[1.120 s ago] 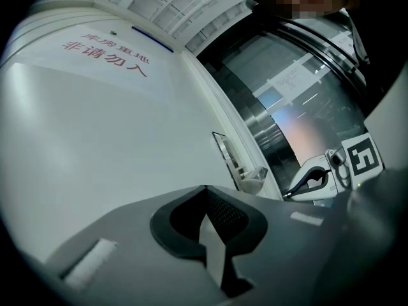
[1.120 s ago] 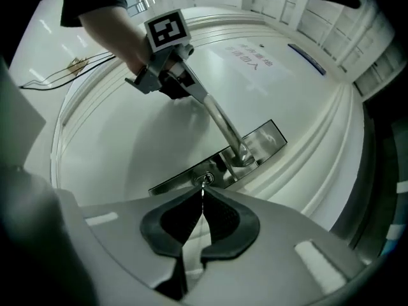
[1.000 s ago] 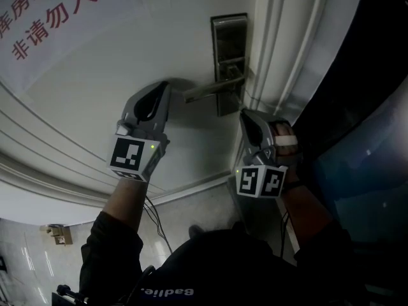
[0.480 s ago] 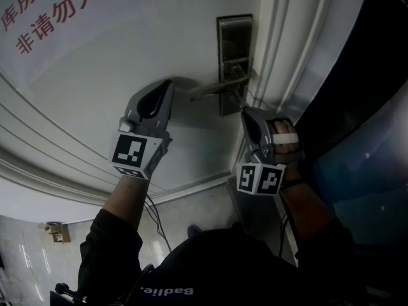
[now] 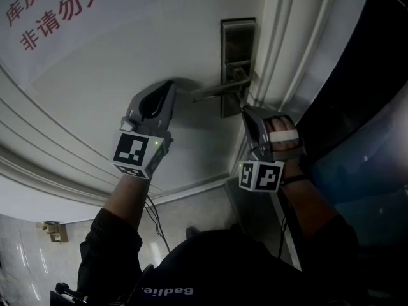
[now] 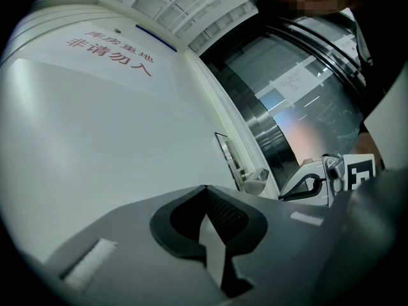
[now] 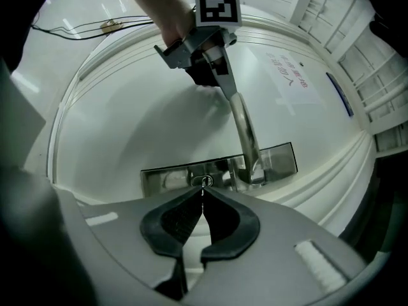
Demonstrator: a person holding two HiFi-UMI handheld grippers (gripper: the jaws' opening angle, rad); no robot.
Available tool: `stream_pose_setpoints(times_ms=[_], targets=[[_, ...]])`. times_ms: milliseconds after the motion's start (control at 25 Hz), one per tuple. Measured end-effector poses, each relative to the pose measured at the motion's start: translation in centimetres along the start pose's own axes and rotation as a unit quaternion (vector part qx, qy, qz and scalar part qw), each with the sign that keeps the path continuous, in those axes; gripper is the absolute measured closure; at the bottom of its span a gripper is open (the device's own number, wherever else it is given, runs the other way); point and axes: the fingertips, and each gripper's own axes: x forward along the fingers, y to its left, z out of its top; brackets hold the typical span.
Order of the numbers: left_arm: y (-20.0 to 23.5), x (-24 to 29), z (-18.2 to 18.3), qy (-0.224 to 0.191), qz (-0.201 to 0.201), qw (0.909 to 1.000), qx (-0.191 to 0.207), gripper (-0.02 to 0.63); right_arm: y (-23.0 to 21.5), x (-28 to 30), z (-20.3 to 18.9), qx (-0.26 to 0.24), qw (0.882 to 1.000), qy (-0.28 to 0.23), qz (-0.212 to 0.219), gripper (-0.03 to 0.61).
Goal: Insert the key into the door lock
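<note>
A steel lock plate [image 5: 237,43] with a lever handle [image 5: 217,91] sits on the white door. My right gripper [image 5: 245,110] is level at the plate's lower part, just below the lever. In the right gripper view its jaws [image 7: 203,193] are shut on a small key [image 7: 203,183], whose tip sits at the keyhole in the lock plate [image 7: 172,177]. My left gripper [image 5: 169,88] rests by the free end of the lever [image 7: 245,132], close to the door. In the left gripper view its jaws [image 6: 204,189] meet with nothing between them.
A paper sign with red characters [image 5: 57,11] hangs on the door at the upper left. The door frame [image 5: 287,43] runs just right of the lock, with a dark curved glass wall [image 5: 370,107] beyond it. A cable [image 5: 153,215] trails on the floor below.
My right gripper has rolled a little about its own axis at the lock, its marker cube turning with it. The left gripper has stayed by the lever's end.
</note>
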Motion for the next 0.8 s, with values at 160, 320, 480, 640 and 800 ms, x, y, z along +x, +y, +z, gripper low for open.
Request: stream_pose_setpoints(times_ms=[160,320,480,640,800], targets=[[0.0,-0.06,0.09,0.0,-0.001,1.0,0.001,0.602,-0.07,0.1,0.17,-0.025,1.0,-0.002,0.004,0.568],[0.05,-0.06,0.23,-0.004,-0.001,1.0,-0.001,0.601,-0.14,0.14,0.45,-0.019,1.0,0.0,0.009,0.567],[0.03,-0.09,0.23,-0.004,-0.002,1.0,-0.001,0.602,-0.28,0.21,0.69,-0.009,1.0,0.009,0.01,0.568],[0.05,-0.12,0.26,-0.005,-0.002,1.0,-0.001,0.602,-0.22,0.18,0.33,-0.014,1.0,0.01,0.014,0.568],[0.04,-0.1,0.3,-0.005,-0.004,1.0,-0.002,0.603,-0.12,0.11,0.15,-0.072,0.997,-0.002,0.014,0.568]])
